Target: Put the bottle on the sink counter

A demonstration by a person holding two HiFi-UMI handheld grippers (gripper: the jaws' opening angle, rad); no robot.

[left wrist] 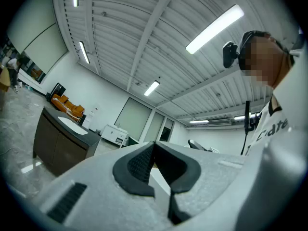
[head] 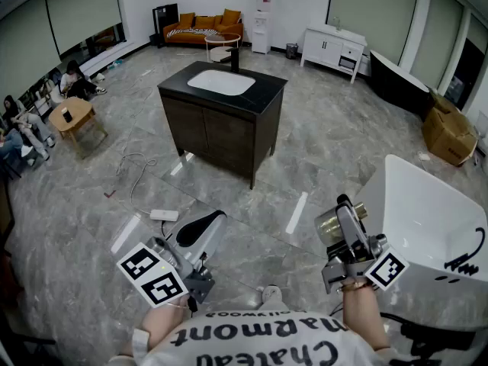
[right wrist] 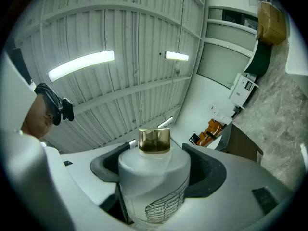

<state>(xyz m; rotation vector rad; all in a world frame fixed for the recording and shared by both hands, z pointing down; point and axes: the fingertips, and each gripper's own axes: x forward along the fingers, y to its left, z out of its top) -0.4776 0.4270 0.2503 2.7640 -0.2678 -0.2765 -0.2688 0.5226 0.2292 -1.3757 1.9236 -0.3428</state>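
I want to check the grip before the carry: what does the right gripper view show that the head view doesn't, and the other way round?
Only the right gripper view: the bottle close up, with a white body, gold cap and line print, clamped between the pads of the right gripper; ceiling lights behind.
Only the head view: the sink counter and its basin across the floor, the left gripper, and a white tub.
Both: the bottle in the right gripper, and the orange sofa.
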